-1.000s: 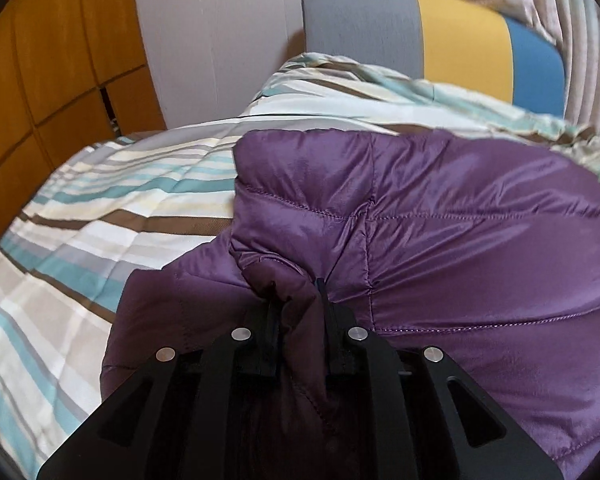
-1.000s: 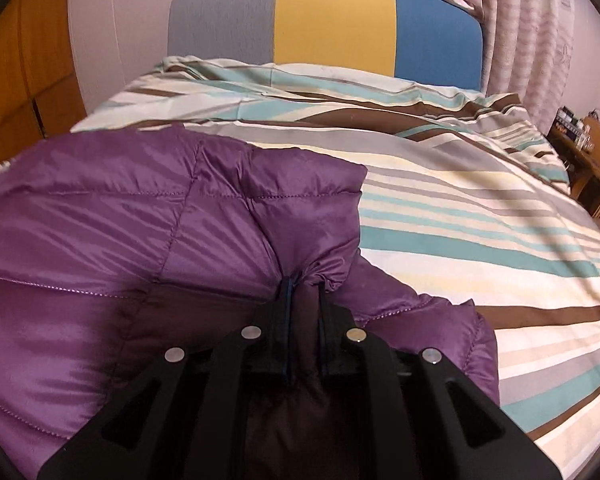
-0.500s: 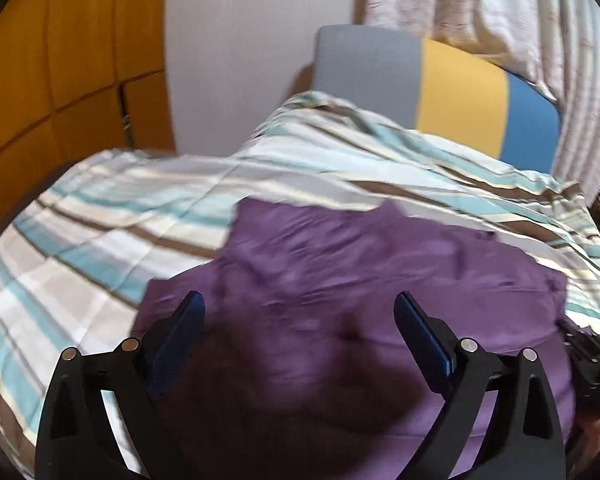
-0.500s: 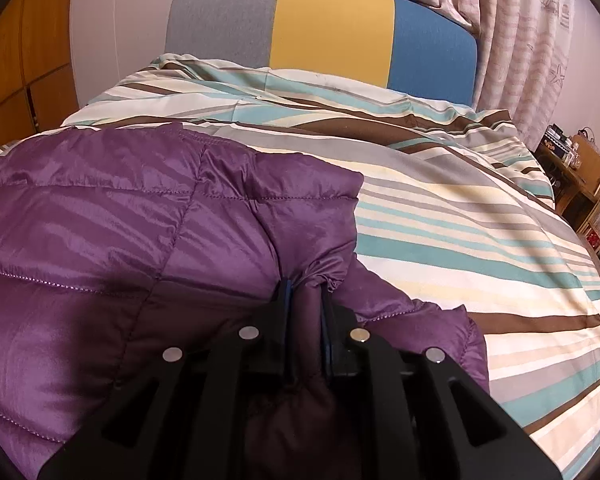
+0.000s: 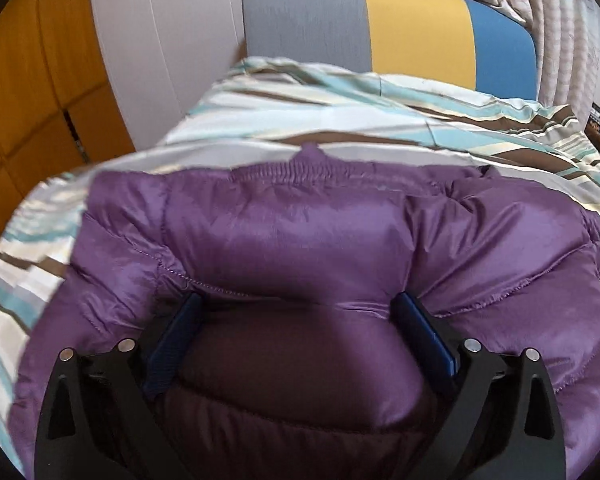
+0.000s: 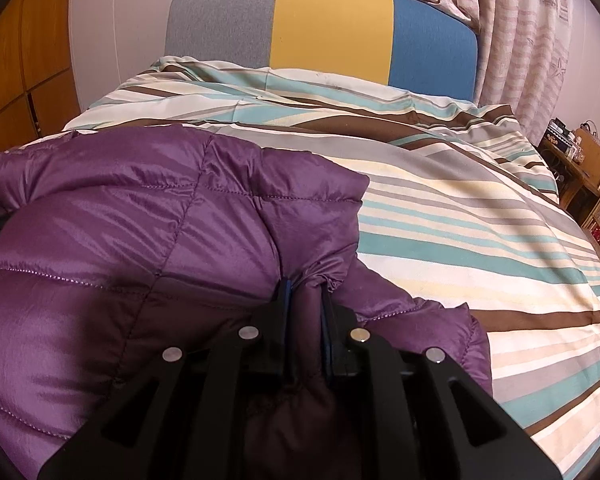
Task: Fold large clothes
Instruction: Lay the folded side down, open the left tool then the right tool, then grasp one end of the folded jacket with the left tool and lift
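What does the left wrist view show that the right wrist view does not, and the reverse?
Left wrist only: the left gripper, jaws wide apart after just opening, around a bulge of the purple jacket, and its ribbed hem. Right wrist only: the right gripper shut on a pinch of jacket, and wooden shelves. Both: jacket, striped duvet, tricolour headboard.

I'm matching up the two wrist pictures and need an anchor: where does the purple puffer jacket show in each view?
Left wrist: the purple puffer jacket fills the lower centre, with its elastic hem toward the headboard.
Right wrist: it fills the lower left, and its edge ends against the striped duvet on the right.
Shared landmark: the grey, yellow and blue headboard, at the top of both.
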The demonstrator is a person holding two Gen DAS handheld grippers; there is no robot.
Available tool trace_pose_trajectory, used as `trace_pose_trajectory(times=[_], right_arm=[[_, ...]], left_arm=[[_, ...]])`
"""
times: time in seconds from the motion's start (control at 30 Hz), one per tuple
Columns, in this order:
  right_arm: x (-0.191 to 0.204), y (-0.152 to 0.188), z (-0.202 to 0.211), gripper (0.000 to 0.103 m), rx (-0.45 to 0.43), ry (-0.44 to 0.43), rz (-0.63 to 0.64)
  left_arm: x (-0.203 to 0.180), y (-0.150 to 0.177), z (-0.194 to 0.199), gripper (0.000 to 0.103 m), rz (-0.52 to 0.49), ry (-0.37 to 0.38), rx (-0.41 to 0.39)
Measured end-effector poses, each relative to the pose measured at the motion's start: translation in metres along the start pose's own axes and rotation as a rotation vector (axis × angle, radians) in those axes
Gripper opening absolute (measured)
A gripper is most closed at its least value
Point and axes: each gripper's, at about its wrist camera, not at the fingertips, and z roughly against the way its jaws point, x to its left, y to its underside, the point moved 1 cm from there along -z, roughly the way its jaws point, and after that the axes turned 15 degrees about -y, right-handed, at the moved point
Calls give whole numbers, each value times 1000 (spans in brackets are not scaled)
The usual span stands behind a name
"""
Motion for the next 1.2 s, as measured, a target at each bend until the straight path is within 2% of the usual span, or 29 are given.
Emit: trace_pose_trajectory(times=[0.13,0.17,0.2,0.27,0.3,0.43,0.53,0.6,0.73,0.83,0.97,1.07,1.13,1.2], right_arm=[[-2,-1,3,14,2,-16,-9],[-5,-3,6,20,-2,-36,-25],[-8,-4,12,35,-9,-47,-47],[-10,-9,40,51,-93,-66,-105],[-4,-13,59,54,-157,-97,-115],[43,-36,80,55,-217,-192,-11],[76,-52,58,55,-166,-263,45],[88,-57,35,55,-125,-254,69],[80,-53,-22,56,-20,-222,8],[76,-50,-43,57,10,-214,-10],[77,-48,-49,57,27,-191,8],[74,-47,-48,59,23,-203,3],[74,-48,-47,65,16,-235,-11],[70,-51,-39,69,9,-275,-27]], left_arm=[[5,1,-6,98,20,40,24],[6,2,-5,99,27,48,25],[7,3,-5,99,35,58,24],[10,5,-3,99,47,68,19],[8,5,-2,99,49,70,17],[8,5,0,99,51,68,19],[10,5,0,99,65,82,18],[13,6,1,99,80,98,17],[19,7,-1,99,111,123,23],[18,6,-5,99,119,127,37],[12,3,-3,100,82,87,63],[15,-4,2,100,49,95,115],[27,-10,5,100,71,91,125],[50,-19,9,100,145,57,111]])
